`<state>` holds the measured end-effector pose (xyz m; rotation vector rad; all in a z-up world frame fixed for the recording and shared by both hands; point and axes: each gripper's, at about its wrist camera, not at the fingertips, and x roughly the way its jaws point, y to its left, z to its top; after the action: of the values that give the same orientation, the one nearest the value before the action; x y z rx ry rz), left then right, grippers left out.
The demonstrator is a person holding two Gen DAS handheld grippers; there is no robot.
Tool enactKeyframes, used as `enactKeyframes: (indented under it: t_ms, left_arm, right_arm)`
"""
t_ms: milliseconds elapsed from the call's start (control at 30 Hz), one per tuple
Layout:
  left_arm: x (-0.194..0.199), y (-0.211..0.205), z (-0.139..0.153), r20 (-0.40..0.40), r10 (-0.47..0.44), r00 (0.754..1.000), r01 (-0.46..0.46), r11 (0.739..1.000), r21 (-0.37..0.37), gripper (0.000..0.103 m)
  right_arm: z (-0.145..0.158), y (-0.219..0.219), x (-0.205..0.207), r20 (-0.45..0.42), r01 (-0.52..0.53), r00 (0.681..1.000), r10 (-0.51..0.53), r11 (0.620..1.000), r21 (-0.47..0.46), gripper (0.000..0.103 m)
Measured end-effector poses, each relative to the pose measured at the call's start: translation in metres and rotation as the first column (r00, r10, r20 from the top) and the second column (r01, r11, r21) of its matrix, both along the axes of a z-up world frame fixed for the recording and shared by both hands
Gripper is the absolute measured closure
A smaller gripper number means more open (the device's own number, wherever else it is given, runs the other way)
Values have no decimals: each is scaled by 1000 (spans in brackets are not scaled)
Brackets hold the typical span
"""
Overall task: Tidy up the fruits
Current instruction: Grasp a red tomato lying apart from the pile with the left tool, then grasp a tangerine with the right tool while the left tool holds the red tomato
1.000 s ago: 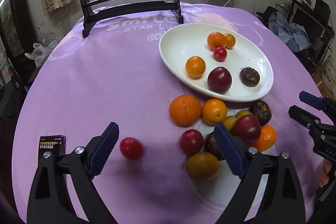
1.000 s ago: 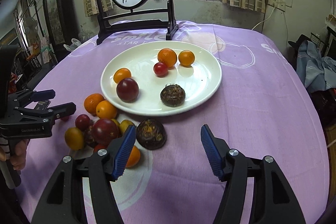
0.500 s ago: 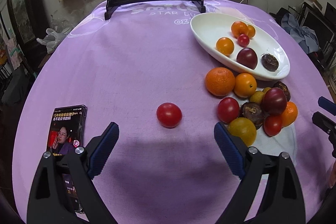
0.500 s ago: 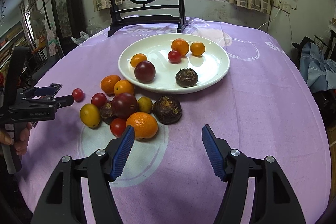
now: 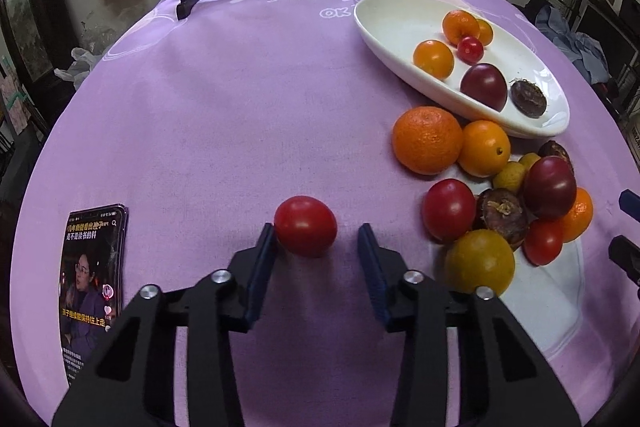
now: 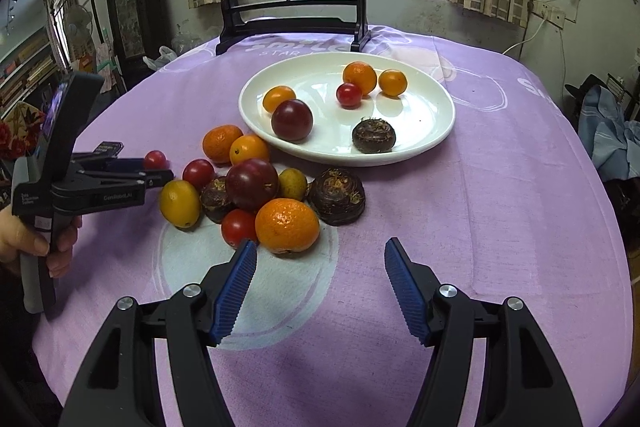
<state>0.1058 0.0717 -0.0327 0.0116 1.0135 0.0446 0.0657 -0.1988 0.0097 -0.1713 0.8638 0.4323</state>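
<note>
Left wrist view shows my left claw (image 5: 316,243) partly apart, with the lone tomato (image 5: 305,226) sitting between its tips. One pad (image 5: 262,247) looks like it touches the tomato, while the other pad is a bit off, so nothing is held yet. The tomato lies straight ahead on the bench (image 5: 240,99), well apart from the fruit pile (image 5: 500,211). It is round, so no side matters for the squeeze. The plate (image 5: 384,27) lies ahead and to the right. My right claw (image 6: 320,267) is wide apart and empty, near the pile, just beside an orange (image 6: 287,225). I think my left claw should squeeze next, softly, because a tomato can squash or roll.
</note>
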Motion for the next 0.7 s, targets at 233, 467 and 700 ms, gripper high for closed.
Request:
enactKeyframes:
  t_ms: [233,467,700]
  left_arm:
    - [-4,2,6,9,0,1000,0,999,-39,74]
    - [-5,1,4,5,1,1000,0,999,-50,75]
    - [-4,2,2,6,-2,1000,2,999,-48,74]
  right_arm:
    - [-17,12,11,-61,-20,998,18,999,-37,36]
    - [-25,28,19,-61,-36,998,29,994,-104,36]
    - [-33,41,22,-53,-66,997,58,983,-174,39]
